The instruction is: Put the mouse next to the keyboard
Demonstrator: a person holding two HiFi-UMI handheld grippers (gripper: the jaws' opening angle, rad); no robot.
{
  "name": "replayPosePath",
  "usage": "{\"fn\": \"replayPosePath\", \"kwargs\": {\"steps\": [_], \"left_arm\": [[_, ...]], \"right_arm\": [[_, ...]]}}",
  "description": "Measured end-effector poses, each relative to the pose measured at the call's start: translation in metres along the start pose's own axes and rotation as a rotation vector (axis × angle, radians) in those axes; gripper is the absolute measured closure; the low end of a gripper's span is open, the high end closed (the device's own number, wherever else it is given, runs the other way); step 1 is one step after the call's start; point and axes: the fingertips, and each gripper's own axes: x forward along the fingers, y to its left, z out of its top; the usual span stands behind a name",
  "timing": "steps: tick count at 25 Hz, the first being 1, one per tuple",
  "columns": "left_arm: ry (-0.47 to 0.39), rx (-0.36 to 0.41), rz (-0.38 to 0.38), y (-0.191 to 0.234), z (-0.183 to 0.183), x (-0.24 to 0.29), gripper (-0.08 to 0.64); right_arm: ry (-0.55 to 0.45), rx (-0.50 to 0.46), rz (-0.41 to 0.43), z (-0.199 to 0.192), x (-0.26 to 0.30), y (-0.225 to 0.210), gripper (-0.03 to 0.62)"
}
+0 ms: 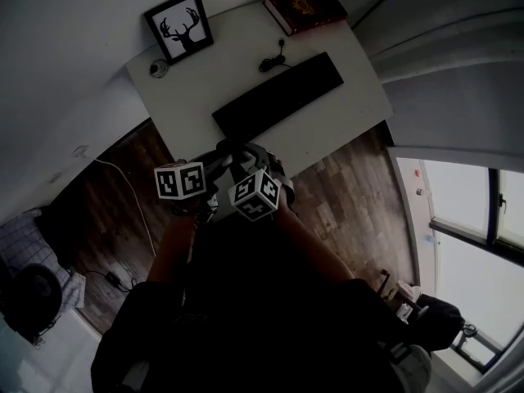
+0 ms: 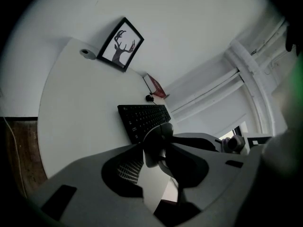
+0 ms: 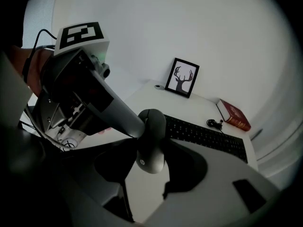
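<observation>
Grey mouse point(image 3: 151, 143), small round logo point(image 3: 140, 162)

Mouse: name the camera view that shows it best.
Right gripper view: the mouse is close and shows most of its grey back, with the logo. The left gripper view shows it only edge-on and dark. The head view shows at most a small, dim bit of it.

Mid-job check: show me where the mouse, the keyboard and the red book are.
mouse point(image 3: 150, 148), right gripper view, middle of its grey shell.
keyboard point(image 1: 278, 95), head view, middle of its key field.
red book point(image 1: 304, 8), head view, centre of its cover.
</observation>
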Motion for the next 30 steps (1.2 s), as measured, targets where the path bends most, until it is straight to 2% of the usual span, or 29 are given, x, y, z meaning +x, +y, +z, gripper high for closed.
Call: {"fn": "replayPosePath", "kwargs": {"steps": [6,14,17,22,30], "left_arm": [[-0.034,0.025,0.046,-0.023,0.003,0.02,0.416],[-0.092,0.002,0.154,-0.041,-0.005,0.034,0.416],[-0.11,-0.005,0.203,-0.038,-0.008,0.033,0.416],[-0.176,-0.059,0.222,-0.041,-0.012,0.022,0.416],[-0.226,-0.087,0.276,-0.026,-0.02,-0.007,0.416]], "right_arm": [[-0.038,-0.047,-0.008,-0.012,-0.013,-0.026,0.393],[-0.106,-0.097,0.079,-0.029,-0.025,-0.04,0.393],[-0.136,-0.124,0.115,-0.031,-0.026,-0.04,0.393],[-0.171,-0.175,0.165,-0.025,-0.027,-0.028,0.393],[-0.194,-0.235,0.213,-0.012,-0.024,0.001,0.393]]}}
